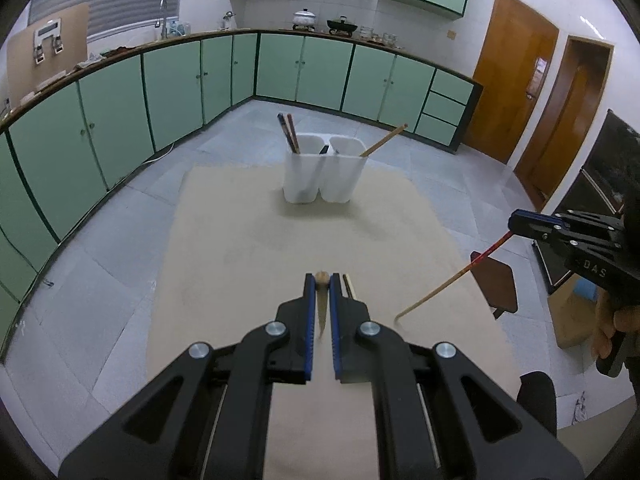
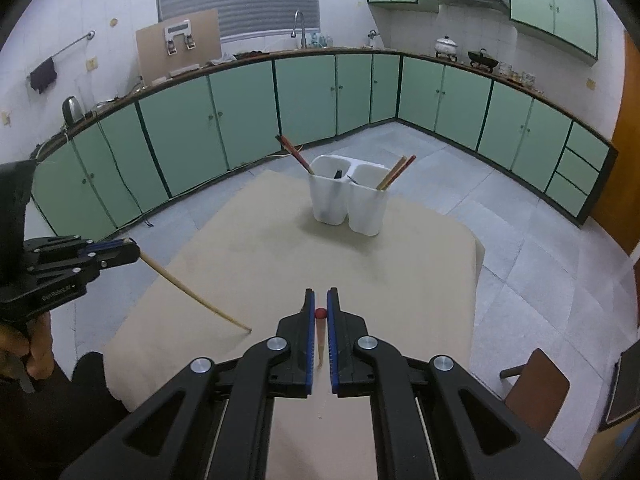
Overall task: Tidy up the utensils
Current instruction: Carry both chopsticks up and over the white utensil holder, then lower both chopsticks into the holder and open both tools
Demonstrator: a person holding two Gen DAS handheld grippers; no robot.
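A beige table (image 1: 248, 240) stands in a kitchen lined with green cabinets (image 1: 172, 80). The landmark is a white two-compartment utensil holder (image 1: 324, 176) standing upright toward the table's far end.

Starting left of the holder: in the right wrist view, the left gripper (image 2: 136, 252) comes in from the left edge, nearer the camera than the holder, held in a hand (image 2: 28, 344). Its fingers are closed on the thick end of a plain wooden chopstick (image 2: 192, 296). The stick slopes down and its thin tip touches the table, well short of the holder. In the left wrist view this same stick (image 1: 322, 300) shows between the blue pads (image 1: 309, 320), seen end on.

At the holder itself, the left compartment has two dark reddish chopsticks (image 1: 289, 132) leaning out to the left and a dark object inside that is too small to identify. The right compartment has light wooden chopsticks (image 1: 384, 140) leaning out to the right.

Right of the holder and nearer the camera: in the left wrist view, the right gripper (image 1: 514, 226) enters from the right edge. Its fingers are clamped on the red end of a red-topped chopstick (image 1: 440, 288). This stick also slopes down, with its pale tip on the table. In the right wrist view, its red end (image 2: 320, 313) sits between the pads.

Beyond the table's right edge, a brown chair (image 1: 496, 284) stands on the grey tiled floor (image 1: 100, 280).
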